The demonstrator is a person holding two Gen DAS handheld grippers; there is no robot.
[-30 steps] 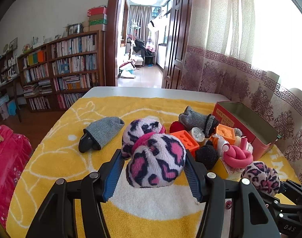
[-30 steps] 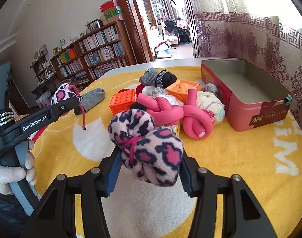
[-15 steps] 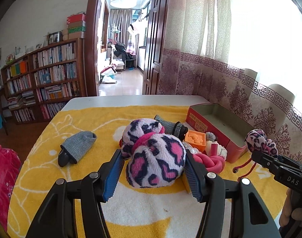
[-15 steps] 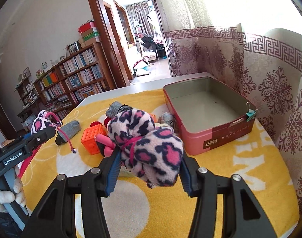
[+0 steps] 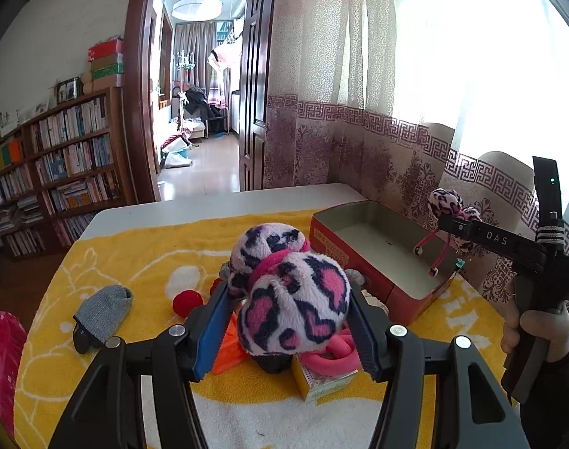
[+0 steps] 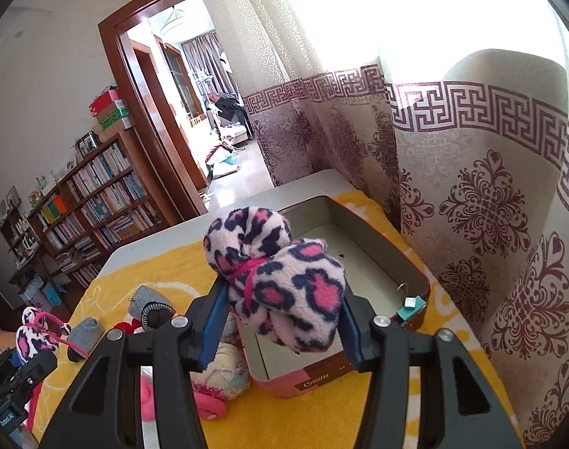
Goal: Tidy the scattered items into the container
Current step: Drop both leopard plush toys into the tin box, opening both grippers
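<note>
Left wrist view: the left gripper (image 5: 291, 321) is clamped on a pink-and-black leopard plush pouch (image 5: 295, 299), its blue pads pressed into both sides. Beyond and right of its fingers sits the open red tin (image 5: 363, 258), nothing in it except a small dark speck on its floor. The right gripper (image 5: 449, 220) hangs over the tin's far right edge with a second leopard pouch (image 5: 447, 202), pink cords dangling from it into the tin. A person's hand (image 5: 538, 333) holds its handle.

Between the left gripper and the tin, clutter blocks the straight path: a pink twisted foam tube (image 5: 333, 359), a small yellow box (image 5: 321, 381), an orange block (image 5: 228, 348) and something dark under the pouch, perhaps a pompom. Left of the fingers lie one red ball (image 5: 187, 303) and one grey sock (image 5: 104, 307) on the yellow towel (image 5: 142, 250).

From the right wrist, its gripper (image 6: 284, 314) squeezes its leopard pouch (image 6: 284, 280) directly above the tin's (image 6: 363, 273) near end. A teal clip (image 6: 409, 308) sits on the tin's rim just right of the fingers. Two leopard pouches in all, one per gripper.
</note>
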